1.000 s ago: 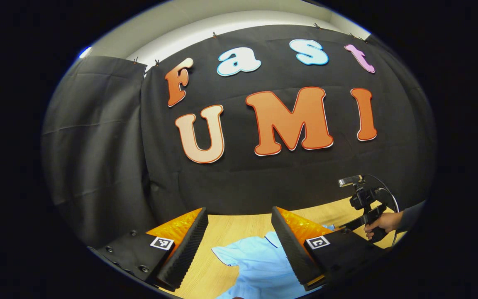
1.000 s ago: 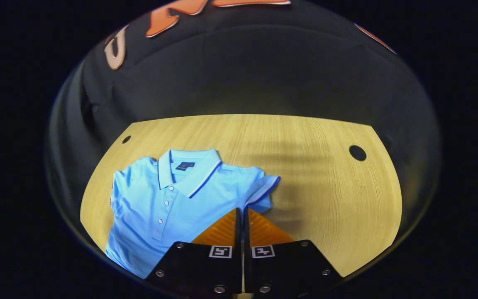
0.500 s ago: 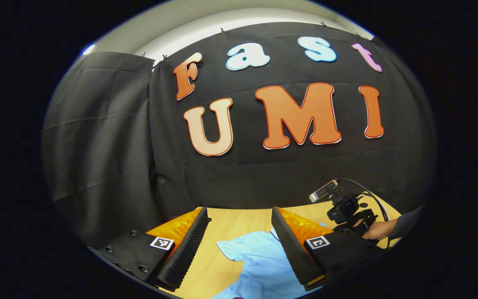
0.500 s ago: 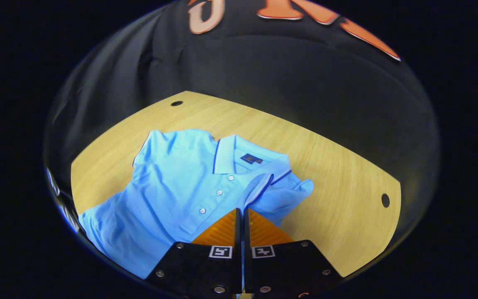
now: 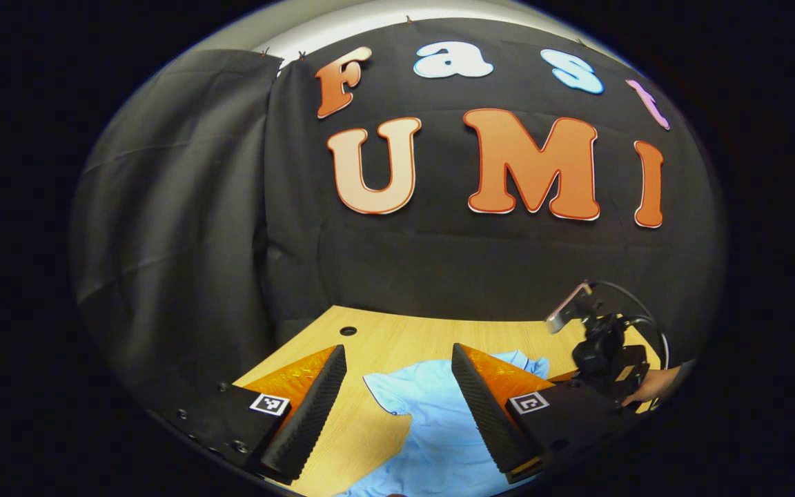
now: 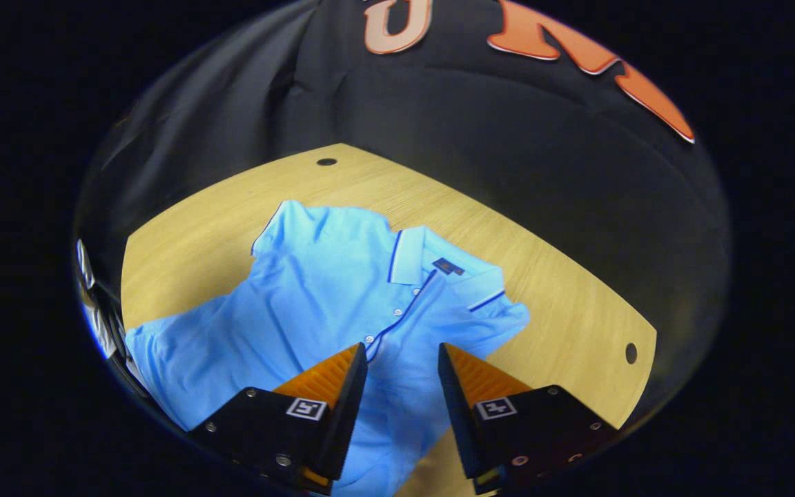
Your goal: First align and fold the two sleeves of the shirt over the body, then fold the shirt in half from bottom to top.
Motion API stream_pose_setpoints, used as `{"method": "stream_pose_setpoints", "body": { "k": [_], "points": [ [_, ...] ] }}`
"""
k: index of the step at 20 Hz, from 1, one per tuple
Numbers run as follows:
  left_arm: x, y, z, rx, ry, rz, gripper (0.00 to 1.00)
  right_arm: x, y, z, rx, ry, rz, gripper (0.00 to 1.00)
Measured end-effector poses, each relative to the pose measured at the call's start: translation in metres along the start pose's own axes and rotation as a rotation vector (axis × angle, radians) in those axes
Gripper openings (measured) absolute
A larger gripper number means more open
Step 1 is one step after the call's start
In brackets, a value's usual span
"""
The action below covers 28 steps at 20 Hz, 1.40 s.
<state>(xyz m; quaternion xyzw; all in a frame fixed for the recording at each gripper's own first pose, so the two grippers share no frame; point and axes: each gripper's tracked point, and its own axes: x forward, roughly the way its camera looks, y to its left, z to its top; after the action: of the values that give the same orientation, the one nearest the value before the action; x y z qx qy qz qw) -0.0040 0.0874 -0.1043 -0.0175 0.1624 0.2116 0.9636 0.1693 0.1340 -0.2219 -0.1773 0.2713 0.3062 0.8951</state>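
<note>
A light blue polo shirt lies face up on the wooden table, collar toward the far edge. One short sleeve is folded in over the chest; the other sleeve lies spread out flat. My right gripper hovers open just above the button placket, with nothing between its fingers. My left gripper stands open over the shirt's spread sleeve, holding nothing. The right gripper's body and the hand holding it are at the right of the left gripper view.
The table has round cable holes near its far corners. Black cloth walls rise right behind the table's far edge. Bare wood runs around the shirt on the far and right sides.
My right gripper was shut on the sleeve and carried it over the chest; now it is open and the sleeve rests folded on the body. The left gripper tipped down toward the table.
</note>
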Motion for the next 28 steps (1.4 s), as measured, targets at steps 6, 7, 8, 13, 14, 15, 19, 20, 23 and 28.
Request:
{"method": "stream_pose_setpoints", "body": {
  "k": [6,7,8,13,14,15,19,20,23,28],
  "points": [
    [0.055,0.022,-0.044,-0.108,0.214,-0.146,0.98,-0.069,-0.055,-0.003,0.192,-0.036,-0.231,0.92],
    [0.064,0.025,-0.049,-0.108,0.244,-0.168,0.97,-0.080,-0.059,-0.004,0.211,-0.043,-0.269,0.93],
    [0.072,0.028,-0.055,-0.109,0.273,-0.190,0.97,-0.091,-0.061,-0.006,0.228,-0.050,-0.301,0.94],
    [0.114,0.038,-0.087,-0.150,0.433,-0.232,0.96,-0.144,-0.064,-0.010,0.294,-0.093,-0.462,0.95],
    [0.125,0.039,-0.097,-0.139,0.460,-0.227,0.96,-0.155,-0.062,-0.011,0.306,-0.099,-0.489,0.96],
    [0.136,0.043,-0.107,-0.125,0.498,-0.225,0.97,-0.165,-0.061,-0.012,0.315,-0.103,-0.515,0.96],
    [0.169,0.047,-0.140,-0.138,0.646,-0.239,0.98,-0.196,-0.049,-0.019,0.356,-0.122,-0.613,0.98],
    [0.179,0.047,-0.152,-0.139,0.681,-0.241,0.98,-0.205,-0.045,-0.021,0.366,-0.125,-0.630,0.98],
    [0.199,0.047,-0.180,-0.133,0.774,-0.222,0.98,-0.223,-0.036,-0.024,0.387,-0.127,-0.667,0.97],
    [0.232,0.046,-0.225,-0.112,0.891,-0.176,0.98,-0.235,-0.023,-0.030,0.418,-0.117,-0.696,0.98]
  ]
}}
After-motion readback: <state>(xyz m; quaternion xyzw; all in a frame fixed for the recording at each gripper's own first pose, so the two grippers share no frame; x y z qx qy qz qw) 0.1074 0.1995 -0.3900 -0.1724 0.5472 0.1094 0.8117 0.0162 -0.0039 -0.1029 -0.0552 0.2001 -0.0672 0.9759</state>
